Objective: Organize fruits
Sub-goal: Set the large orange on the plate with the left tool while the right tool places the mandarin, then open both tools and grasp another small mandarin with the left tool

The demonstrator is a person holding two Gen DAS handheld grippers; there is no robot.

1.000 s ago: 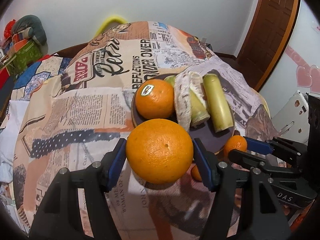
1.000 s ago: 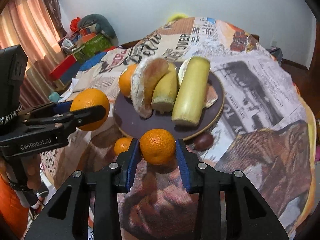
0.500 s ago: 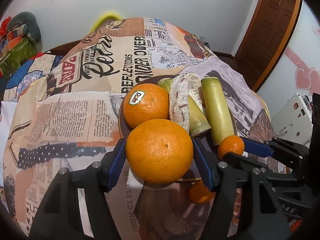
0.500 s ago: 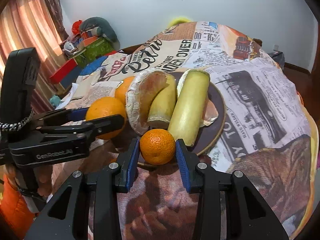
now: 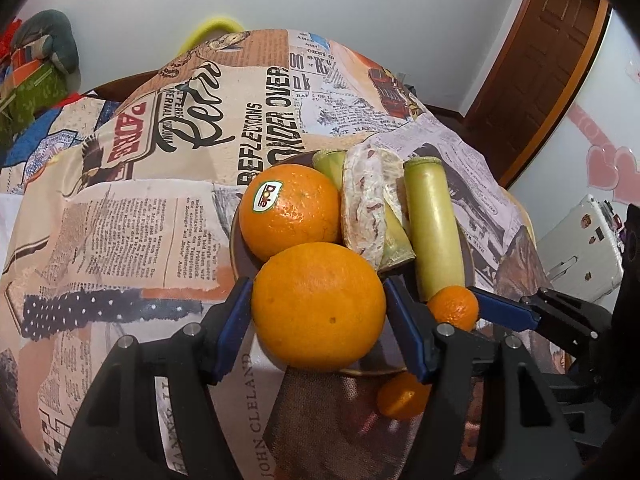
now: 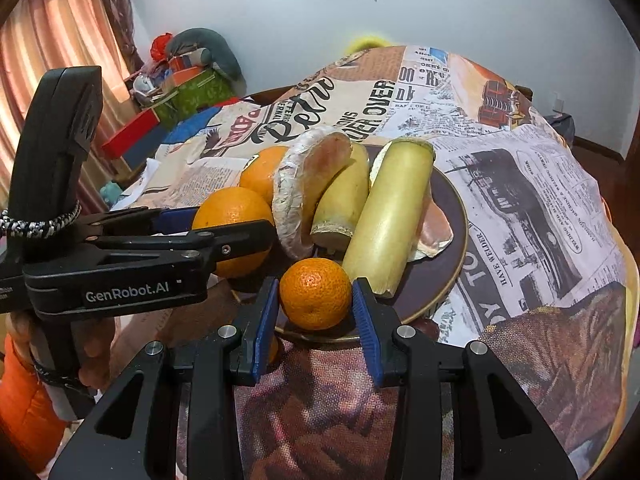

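Observation:
My left gripper [image 5: 318,308] is shut on a large orange [image 5: 318,306] and holds it over the near left edge of the dark plate [image 6: 452,216]. My right gripper [image 6: 315,294] is shut on a small mandarin [image 6: 315,293] over the plate's near edge, just right of the left gripper [image 6: 236,232]. On the plate lie a stickered orange [image 5: 290,210], a wrapped fruit piece [image 5: 362,204], a short greenish stalk [image 6: 340,200] and a long one [image 5: 434,232]. Another mandarin [image 5: 402,396] lies on the cloth in front of the plate.
The table wears a newspaper-print cloth [image 5: 160,200] that drops off at the right edge. A small dark fruit [image 6: 428,326] lies by the plate's near right rim. Clutter and boxes [image 6: 180,84] stand at the far left, a door [image 5: 552,60] at the far right.
Both grippers have moved forward with their fruit, from in front of the plate to over its near edge. The left one has also closed in on the stickered orange.

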